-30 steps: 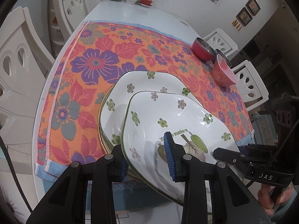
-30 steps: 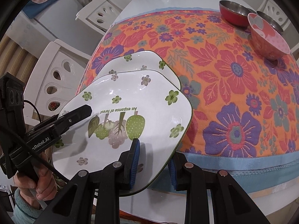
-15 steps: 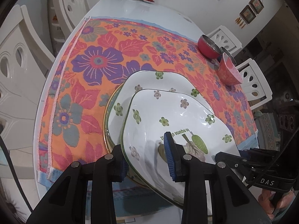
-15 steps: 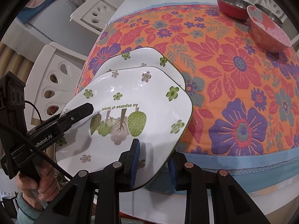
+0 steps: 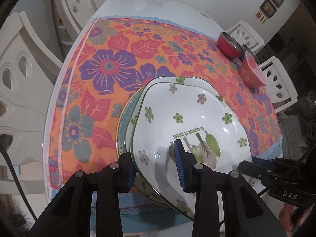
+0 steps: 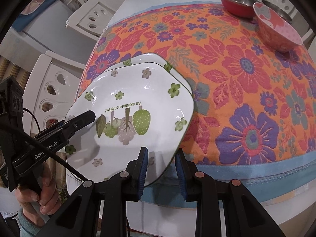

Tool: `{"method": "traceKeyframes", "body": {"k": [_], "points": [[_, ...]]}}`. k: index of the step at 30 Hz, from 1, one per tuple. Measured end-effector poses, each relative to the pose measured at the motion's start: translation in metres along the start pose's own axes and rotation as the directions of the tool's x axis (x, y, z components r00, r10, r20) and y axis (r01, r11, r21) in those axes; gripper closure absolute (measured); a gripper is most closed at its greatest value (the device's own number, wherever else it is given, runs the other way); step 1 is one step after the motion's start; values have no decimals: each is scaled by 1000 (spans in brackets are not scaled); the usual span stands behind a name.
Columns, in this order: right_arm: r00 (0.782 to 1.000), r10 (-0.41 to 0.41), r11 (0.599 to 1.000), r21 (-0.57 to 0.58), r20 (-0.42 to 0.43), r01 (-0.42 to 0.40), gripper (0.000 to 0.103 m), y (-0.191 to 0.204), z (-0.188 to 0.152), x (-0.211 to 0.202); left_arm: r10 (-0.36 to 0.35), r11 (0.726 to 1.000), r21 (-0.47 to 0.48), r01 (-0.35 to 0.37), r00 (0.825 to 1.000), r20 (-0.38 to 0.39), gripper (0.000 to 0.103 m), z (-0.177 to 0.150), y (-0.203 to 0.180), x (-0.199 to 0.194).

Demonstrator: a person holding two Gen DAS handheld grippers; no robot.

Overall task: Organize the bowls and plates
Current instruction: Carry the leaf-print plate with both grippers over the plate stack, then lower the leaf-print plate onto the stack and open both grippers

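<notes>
The left gripper (image 5: 156,165) is clamping the near-left rim of the white square ceramic plate with green flower and fruit print (image 5: 189,122), one blue pad above the plate face and one below the rim. The right gripper (image 6: 161,166) is clamping the same plate at its near-right corner, its jaws set narrowly on the rim. The plate is tilting, its far edge lying over a second white square flower-print plate (image 6: 152,58); in the left wrist view this lower plate is resting on a round blue-rimmed plate (image 5: 126,116). The stack is sitting at the near edge of the orange floral cloth (image 6: 227,75), partly overhanging the white oval table (image 5: 158,7). At the far right, a pink patterned bowl (image 6: 276,33) is standing just beside a red steel-lined bowl (image 6: 237,2). A wide stretch of cloth is lying open between stack and bowls.
</notes>
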State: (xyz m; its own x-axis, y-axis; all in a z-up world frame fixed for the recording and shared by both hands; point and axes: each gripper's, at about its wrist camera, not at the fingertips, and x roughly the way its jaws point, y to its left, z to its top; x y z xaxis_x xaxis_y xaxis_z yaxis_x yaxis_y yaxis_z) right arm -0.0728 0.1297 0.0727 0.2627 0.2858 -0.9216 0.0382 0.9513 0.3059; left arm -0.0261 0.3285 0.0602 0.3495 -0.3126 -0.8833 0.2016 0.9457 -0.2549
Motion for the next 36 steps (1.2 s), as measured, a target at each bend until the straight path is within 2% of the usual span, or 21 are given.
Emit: {"method": "traceKeyframes", "body": {"k": [4, 8, 12, 16, 20, 26, 36], "points": [[999, -34, 999, -15, 10, 34, 76, 1, 2, -2, 47, 998, 41, -46, 999, -19, 69, 2, -5, -2], [999, -32, 999, -30, 26, 33, 76, 3, 4, -7, 92, 995, 33, -91, 996, -22, 69, 5, 0, -7], [999, -30, 998, -46, 26, 31, 76, 8, 4, -5, 28, 1000, 10, -28, 1000, -9, 67, 9, 4, -12], [999, -34, 998, -45, 37, 36, 76, 8, 5, -8, 27, 999, 17, -27, 1000, -5, 67, 9, 1, -14], [995, -69, 997, -34, 68, 71, 76, -1, 14, -14, 12, 1000, -25, -12, 1000, -13, 67, 9, 10, -11], [994, -89, 996, 8, 64, 89, 76, -17, 31, -6, 8, 998, -61, -10, 1000, -18, 67, 9, 21, -10], [997, -72, 997, 35, 8, 72, 76, -27, 54, 20, 11, 997, -71, -12, 1000, -12, 67, 12, 32, -11]]}}
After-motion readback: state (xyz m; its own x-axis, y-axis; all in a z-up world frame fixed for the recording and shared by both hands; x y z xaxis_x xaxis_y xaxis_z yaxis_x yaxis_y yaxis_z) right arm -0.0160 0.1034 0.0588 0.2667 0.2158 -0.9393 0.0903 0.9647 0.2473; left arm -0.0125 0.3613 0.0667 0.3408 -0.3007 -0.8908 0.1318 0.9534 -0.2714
